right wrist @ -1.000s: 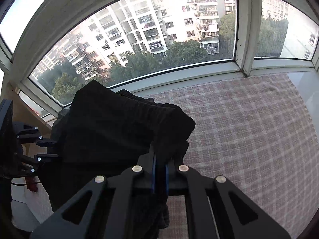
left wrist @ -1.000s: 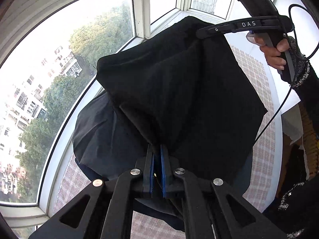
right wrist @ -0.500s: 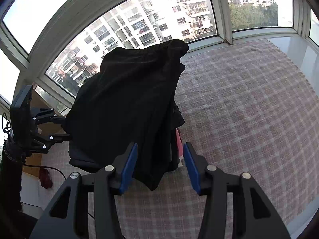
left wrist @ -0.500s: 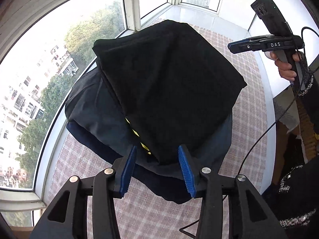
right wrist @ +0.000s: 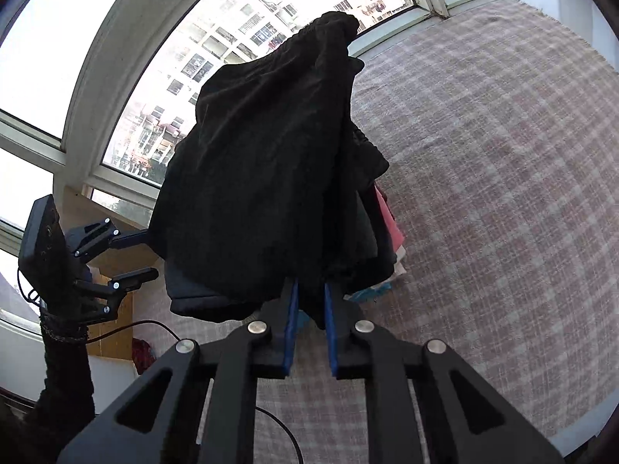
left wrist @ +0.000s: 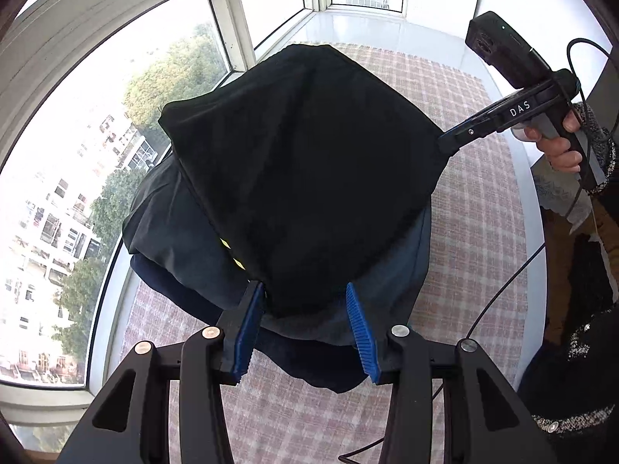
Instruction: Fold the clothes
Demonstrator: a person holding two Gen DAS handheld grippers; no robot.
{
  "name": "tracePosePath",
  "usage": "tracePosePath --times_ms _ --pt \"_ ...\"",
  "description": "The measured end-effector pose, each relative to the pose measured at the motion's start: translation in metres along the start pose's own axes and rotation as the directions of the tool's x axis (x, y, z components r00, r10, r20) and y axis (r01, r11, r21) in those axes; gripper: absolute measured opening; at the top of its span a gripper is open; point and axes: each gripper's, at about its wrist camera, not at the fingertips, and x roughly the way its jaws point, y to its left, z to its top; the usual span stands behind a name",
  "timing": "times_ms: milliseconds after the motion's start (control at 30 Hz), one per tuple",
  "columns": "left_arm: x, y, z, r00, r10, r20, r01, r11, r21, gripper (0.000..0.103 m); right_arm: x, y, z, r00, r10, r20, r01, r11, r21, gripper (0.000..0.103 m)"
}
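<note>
On a checked cloth [left wrist: 476, 232] beside a bay window [left wrist: 116, 154], a folded black garment [left wrist: 301, 178] lies atop a stack of folded clothes [left wrist: 185, 247], the layers beneath showing dark blue at the near edge and pink at one side in the right wrist view; the left gripper [left wrist: 305, 324] hangs over the near edge of the stack with its blue pads [left wrist: 358, 324] spread apart, the black garment's edge between them but not pressed; the right gripper [right wrist: 309, 321] reaches the garment's far corner, its jaws closing with only a narrow gap left and a fold of the black fabric hanging between them; a hand [left wrist: 557, 147] holds its handle.
</note>
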Motion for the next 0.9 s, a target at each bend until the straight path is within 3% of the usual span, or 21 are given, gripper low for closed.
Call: tracePosePath --times_ms 133,300,400,500,600,633,700,767,833,900 --pt "0.012 -0.012 0.009 0.999 0.039 -0.026 -0.037 0.996 0.080 0.043 -0.023 0.026 0.013 0.999 -0.024 0.046 0.026 0.998 -0.063 0.009" --pt "-0.010 -0.026 -0.001 0.992 0.126 0.028 -0.128 0.987 0.102 0.047 -0.040 0.046 0.031 0.997 -0.003 0.077 0.009 0.997 -0.077 0.009" --pt "-0.014 -0.027 0.006 0.991 0.105 0.077 -0.113 0.989 0.095 0.052 -0.041 0.048 0.037 0.997 0.014 0.081 -0.009 0.998 -0.062 0.009" --pt "-0.003 -0.039 0.008 0.995 0.076 0.070 -0.086 0.984 0.158 0.054 -0.043 0.046 0.040 0.996 0.039 0.080 -0.036 0.999 -0.037 0.009" --pt "0.045 -0.039 0.018 0.992 0.127 0.019 -0.129 0.969 0.210 0.054 -0.045 0.043 0.039 0.996 0.035 0.078 -0.032 0.999 -0.035 0.009" --pt "0.059 -0.033 0.022 0.992 0.125 -0.007 -0.121 0.974 0.194 0.052 -0.046 0.043 0.038 0.997 0.030 0.072 -0.027 0.999 -0.041 0.009" --pt "0.069 -0.021 0.025 0.995 0.093 -0.031 -0.088 0.987 0.136 0.038 -0.052 0.044 0.038 0.998 0.011 0.064 -0.008 0.999 -0.051 0.009" --pt "0.064 -0.011 0.028 0.998 0.057 -0.019 -0.055 0.993 0.100 0.020 -0.055 0.046 0.038 0.998 -0.012 0.056 0.015 0.998 -0.067 0.009" --pt "0.058 -0.006 0.031 0.999 0.047 -0.019 -0.045 0.994 0.098 0.008 -0.053 0.049 0.038 0.998 -0.049 0.040 0.053 0.994 -0.091 0.009" --pt "0.053 -0.004 0.033 0.999 0.039 -0.024 -0.036 0.992 0.121 0.006 -0.051 0.053 0.040 0.996 -0.090 0.023 0.092 0.989 -0.118 0.009"
